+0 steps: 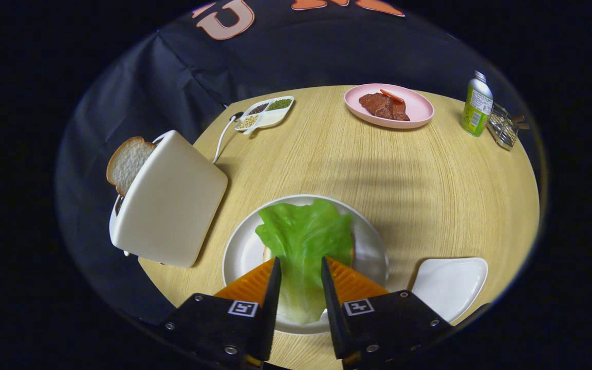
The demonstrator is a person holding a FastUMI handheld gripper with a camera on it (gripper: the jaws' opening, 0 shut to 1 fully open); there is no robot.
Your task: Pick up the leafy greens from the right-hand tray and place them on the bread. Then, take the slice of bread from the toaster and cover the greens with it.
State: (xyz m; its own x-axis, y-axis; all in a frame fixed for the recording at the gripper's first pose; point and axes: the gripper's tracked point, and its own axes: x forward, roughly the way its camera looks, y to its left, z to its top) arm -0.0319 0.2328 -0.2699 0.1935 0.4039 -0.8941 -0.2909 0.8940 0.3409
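Observation:
The leafy greens (302, 241), one bright green lettuce leaf, lie spread over the slice of bread (266, 253) on the round white plate (242, 246); only slivers of that bread peek out at the leaf's sides. The leaf's pale stem end runs back between my fingers. My gripper (299, 267) is shut on it, both fingers against its edges, low over the plate's near side. Left of the plate stands the white toaster (172, 200), tilted in this view, with a slice of bread (127, 163) sticking out of its slot.
A small white tray (450, 285) lies just right of the fingers. Far across the round wooden table (327, 154) are a pink plate with meat (389, 105), a divided dish of seeds (265, 113), a green bottle (477, 105) and a wire rack (504, 127).

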